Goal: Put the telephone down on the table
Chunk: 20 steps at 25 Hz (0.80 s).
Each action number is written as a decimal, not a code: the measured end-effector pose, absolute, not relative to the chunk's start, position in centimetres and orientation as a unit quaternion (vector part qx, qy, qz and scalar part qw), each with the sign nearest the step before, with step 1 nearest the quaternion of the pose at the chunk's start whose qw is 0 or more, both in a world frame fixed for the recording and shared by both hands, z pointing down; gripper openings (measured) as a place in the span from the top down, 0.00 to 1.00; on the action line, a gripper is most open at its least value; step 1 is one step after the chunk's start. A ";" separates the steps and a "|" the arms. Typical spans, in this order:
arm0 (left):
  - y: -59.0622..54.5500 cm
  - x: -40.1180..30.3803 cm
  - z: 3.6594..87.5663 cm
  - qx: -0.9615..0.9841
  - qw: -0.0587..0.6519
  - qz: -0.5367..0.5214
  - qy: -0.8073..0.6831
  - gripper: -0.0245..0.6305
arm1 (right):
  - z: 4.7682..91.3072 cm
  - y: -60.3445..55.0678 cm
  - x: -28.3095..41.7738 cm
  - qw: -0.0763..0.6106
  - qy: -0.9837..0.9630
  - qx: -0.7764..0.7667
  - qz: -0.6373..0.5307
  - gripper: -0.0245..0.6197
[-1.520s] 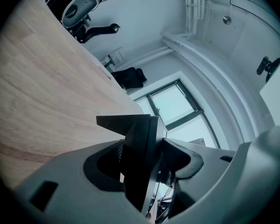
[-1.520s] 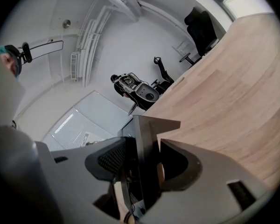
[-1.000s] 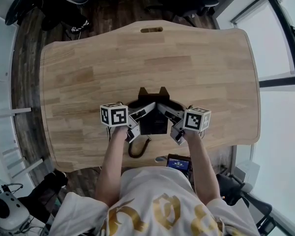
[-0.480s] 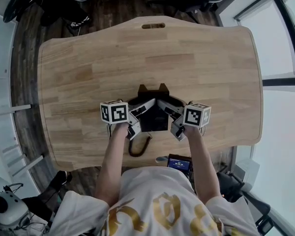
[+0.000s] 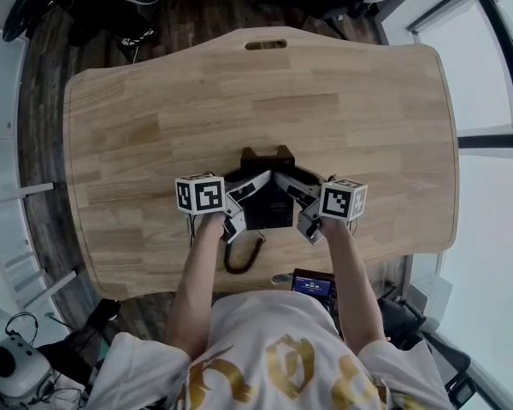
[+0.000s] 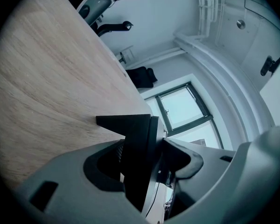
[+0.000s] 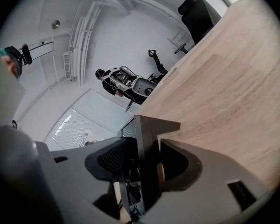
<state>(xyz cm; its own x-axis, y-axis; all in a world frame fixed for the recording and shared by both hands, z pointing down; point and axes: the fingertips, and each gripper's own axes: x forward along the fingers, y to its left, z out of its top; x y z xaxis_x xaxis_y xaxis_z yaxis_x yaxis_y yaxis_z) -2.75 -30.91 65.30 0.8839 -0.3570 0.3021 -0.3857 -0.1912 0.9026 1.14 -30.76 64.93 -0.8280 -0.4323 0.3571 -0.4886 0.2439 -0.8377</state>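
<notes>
I am pinching the telephone [image 5: 268, 207] from both sides, my left gripper [image 5: 242, 200] clamping its left edge and my right gripper [image 5: 300, 202] its right.

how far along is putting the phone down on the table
Done: the telephone is over the table, by its near edge, its cord looping toward the person. In hand: the left gripper and right gripper each clamp a side of it. Left: whether it rests on the wood I cannot tell; seat it if needed, then open both.
</notes>
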 end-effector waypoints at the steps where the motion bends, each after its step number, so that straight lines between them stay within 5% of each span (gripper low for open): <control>1: -30.9 -2.7 65.3 0.772 0.589 0.013 -0.239 0.58 | 64.9 -30.7 1.2 0.024 -0.789 0.292 0.540 0.63; 20: -31.0 -3.5 65.3 0.778 0.547 0.083 -0.297 0.52 | 64.8 -30.6 1.7 0.053 -0.792 0.343 0.503 0.62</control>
